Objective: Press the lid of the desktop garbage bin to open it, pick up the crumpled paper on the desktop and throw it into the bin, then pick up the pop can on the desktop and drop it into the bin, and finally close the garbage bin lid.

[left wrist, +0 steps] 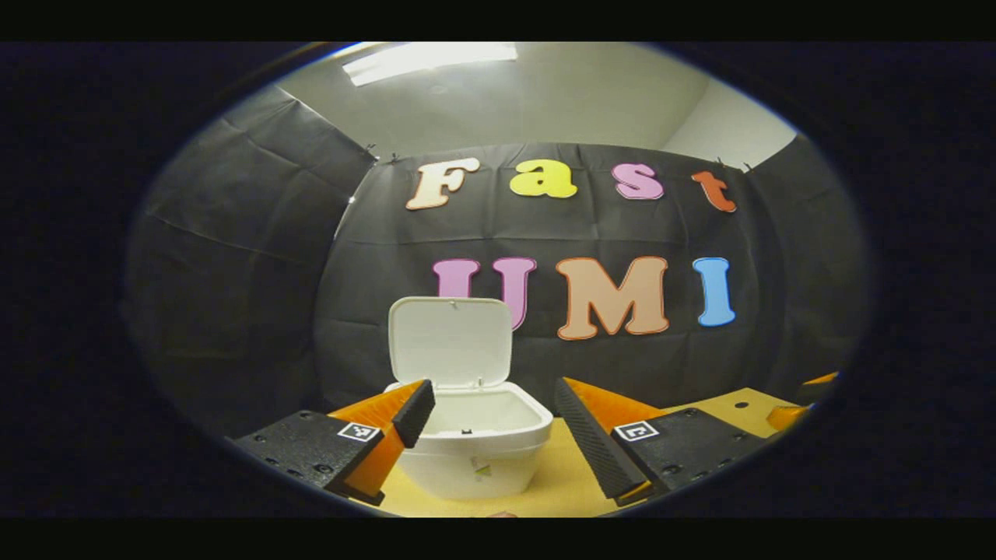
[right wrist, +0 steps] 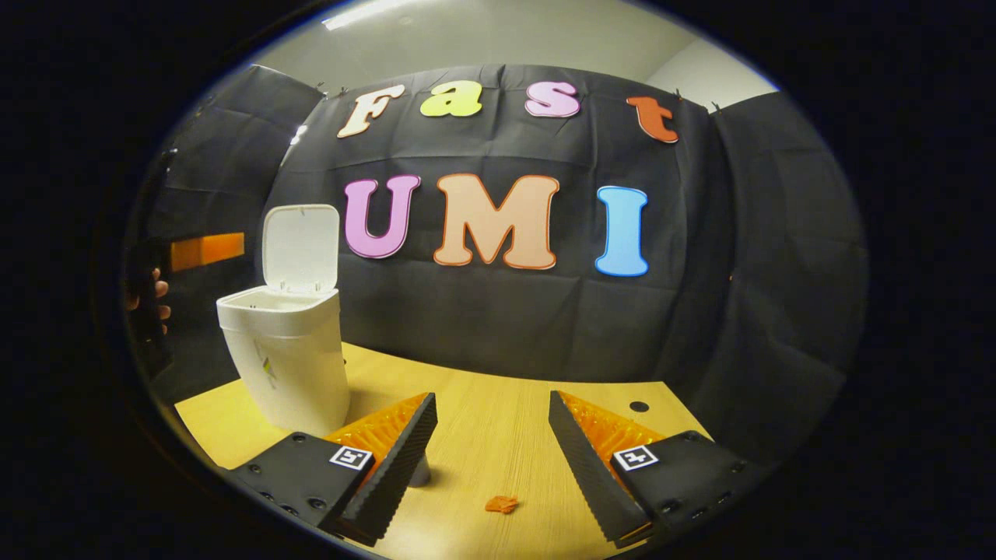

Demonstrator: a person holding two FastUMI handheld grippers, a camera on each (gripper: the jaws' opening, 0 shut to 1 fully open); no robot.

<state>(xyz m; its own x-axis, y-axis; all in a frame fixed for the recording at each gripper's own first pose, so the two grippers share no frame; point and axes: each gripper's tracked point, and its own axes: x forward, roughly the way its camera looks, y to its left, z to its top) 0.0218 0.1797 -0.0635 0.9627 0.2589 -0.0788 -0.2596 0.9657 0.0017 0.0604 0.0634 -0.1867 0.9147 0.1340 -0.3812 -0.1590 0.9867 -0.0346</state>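
1. Nearest in the right gripper view, the right gripper (right wrist: 492, 439) hung with its jaws spread apart, grasping nothing, above the pale wooden tabletop (right wrist: 498, 435).
2. Between its fingers lay a small crumpled orange scrap of paper (right wrist: 502, 504), not yet picked up; a small grey object (right wrist: 420, 471) peeked out beside the left finger, possibly the pop can.
3. Likewise released and empty, the left gripper (left wrist: 494, 416) faced the white plastic desktop bin (left wrist: 478, 451).
4. Farther back, its hinged white lid (left wrist: 451, 341) stood upright, so opening looked done; both throws and closing remained.

Open-lidded bin (right wrist: 284, 365) on table (right wrist: 498, 443)
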